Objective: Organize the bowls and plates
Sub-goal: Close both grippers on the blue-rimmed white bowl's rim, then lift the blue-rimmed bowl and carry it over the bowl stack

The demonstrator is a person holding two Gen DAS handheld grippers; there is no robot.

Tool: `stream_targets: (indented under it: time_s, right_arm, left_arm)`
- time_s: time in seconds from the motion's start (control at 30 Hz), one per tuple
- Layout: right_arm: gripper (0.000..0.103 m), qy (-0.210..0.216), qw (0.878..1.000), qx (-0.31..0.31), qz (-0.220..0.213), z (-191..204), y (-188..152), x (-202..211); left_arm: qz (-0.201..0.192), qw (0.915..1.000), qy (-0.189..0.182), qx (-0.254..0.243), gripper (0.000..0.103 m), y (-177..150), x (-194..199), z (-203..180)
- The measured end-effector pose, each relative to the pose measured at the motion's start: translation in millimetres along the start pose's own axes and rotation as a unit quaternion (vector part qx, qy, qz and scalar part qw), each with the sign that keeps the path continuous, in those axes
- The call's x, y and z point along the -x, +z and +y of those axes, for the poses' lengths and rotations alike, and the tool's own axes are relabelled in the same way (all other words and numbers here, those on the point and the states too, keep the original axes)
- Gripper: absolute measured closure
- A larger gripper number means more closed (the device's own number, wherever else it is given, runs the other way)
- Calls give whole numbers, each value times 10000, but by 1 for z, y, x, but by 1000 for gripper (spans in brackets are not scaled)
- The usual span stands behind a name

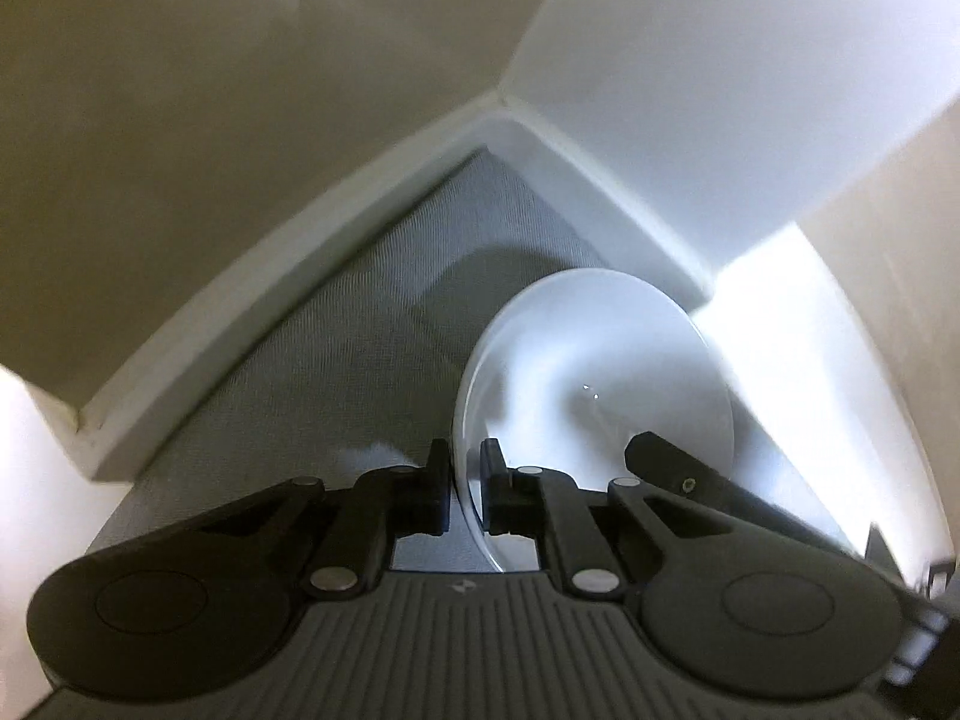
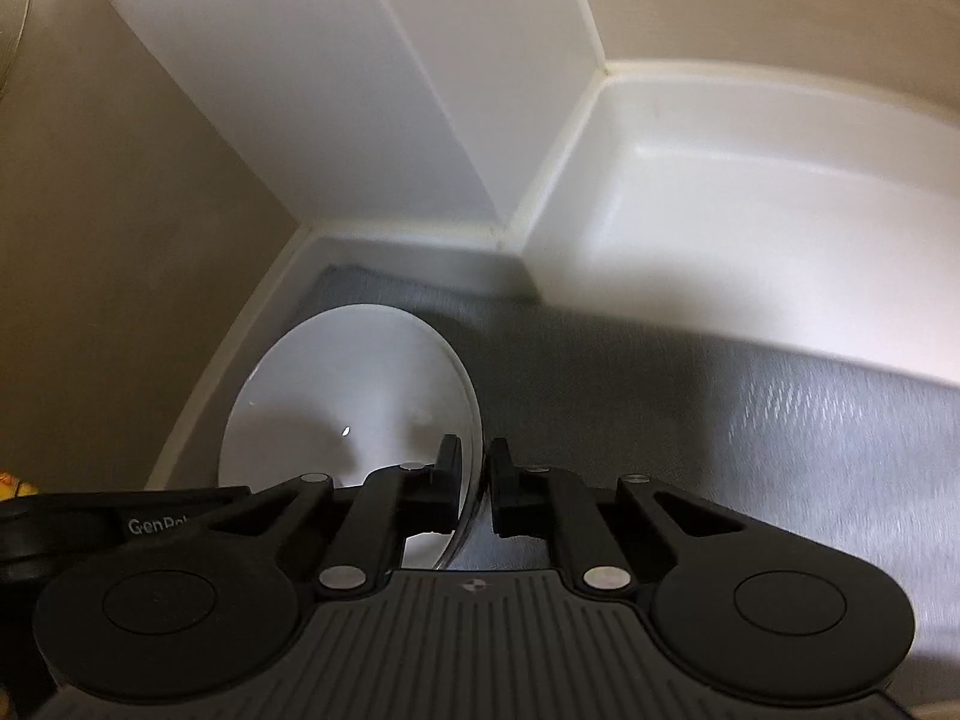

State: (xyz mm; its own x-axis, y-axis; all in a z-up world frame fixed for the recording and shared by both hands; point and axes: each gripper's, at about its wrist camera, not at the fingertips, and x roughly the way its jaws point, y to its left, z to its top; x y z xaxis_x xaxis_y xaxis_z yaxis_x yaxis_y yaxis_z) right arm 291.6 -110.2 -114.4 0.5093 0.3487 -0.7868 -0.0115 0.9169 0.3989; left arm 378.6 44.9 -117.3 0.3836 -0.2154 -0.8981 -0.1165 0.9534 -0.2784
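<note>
The white plate (image 1: 600, 372) looks like glossy, smooth glazed ceramic with small highlights, the floor (image 2: 690, 396) under it a matt grey woven-textured covering, the skirting (image 1: 252, 324) smooth white with a slight sheen, and both grippers' fingers (image 2: 447, 483) matt black plastic with bright metal pins.

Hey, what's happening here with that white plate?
Both tongs are clamped on one white plate, the left tongs on its left rim and the right tongs on its right rim. They hold it over a grey lined surface in a white-walled corner. Whether the plate touches the liner is hard to tell.
</note>
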Motion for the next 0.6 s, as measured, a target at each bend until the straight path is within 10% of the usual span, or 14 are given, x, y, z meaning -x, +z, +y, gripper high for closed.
stream_targets:
  time_s: [0.6]
  right_arm:
    - [92, 133, 9973, 503, -526, 32, -21, 90]
  left_arm:
    - [-545, 9972, -217, -467, 92, -30, 85, -7]
